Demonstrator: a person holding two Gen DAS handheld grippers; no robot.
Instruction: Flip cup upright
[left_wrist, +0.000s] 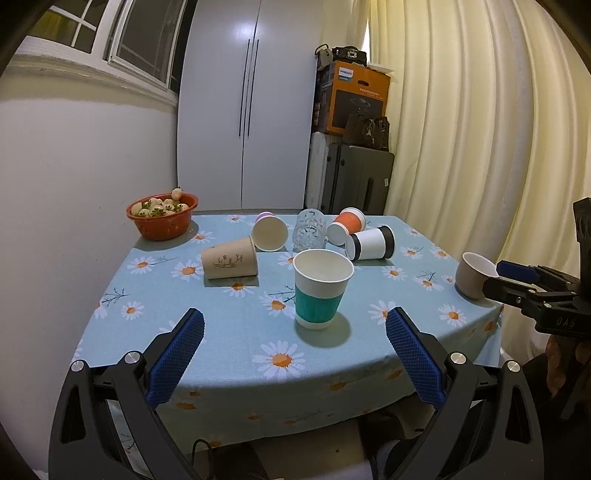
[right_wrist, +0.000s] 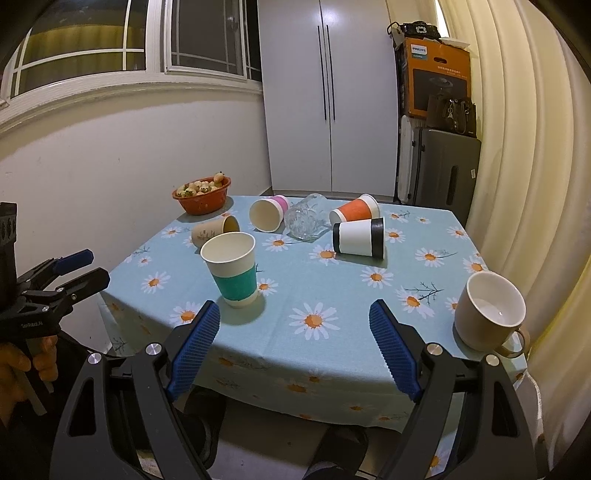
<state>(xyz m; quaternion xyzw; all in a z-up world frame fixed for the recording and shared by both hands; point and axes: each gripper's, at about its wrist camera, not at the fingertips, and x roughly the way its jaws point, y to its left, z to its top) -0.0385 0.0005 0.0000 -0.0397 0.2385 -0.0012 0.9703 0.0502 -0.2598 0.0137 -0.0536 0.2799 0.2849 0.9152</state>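
Note:
A teal-banded paper cup (left_wrist: 320, 288) (right_wrist: 232, 271) stands upright near the table's front. Behind it several cups lie on their sides: a brown printed cup (left_wrist: 229, 262) (right_wrist: 215, 229), a pink-bottomed cup (left_wrist: 269, 232) (right_wrist: 266, 213), a clear glass (left_wrist: 309, 229) (right_wrist: 306, 218), an orange cup (left_wrist: 345, 226) (right_wrist: 355, 211) and a black-and-white cup (left_wrist: 370, 243) (right_wrist: 359, 236). A beige mug (left_wrist: 474, 275) (right_wrist: 489, 312) stands upright at the right edge. My left gripper (left_wrist: 294, 332) is open and empty, just in front of the teal cup. My right gripper (right_wrist: 294, 321) is open and empty at the front edge.
A red bowl of fruit (left_wrist: 162, 216) (right_wrist: 202, 195) sits at the back left corner. The table (left_wrist: 236, 332) has a blue daisy cloth. A white wardrobe (left_wrist: 247, 110), boxes and a suitcase (left_wrist: 360, 181) stand behind; curtains (left_wrist: 480, 129) hang at right.

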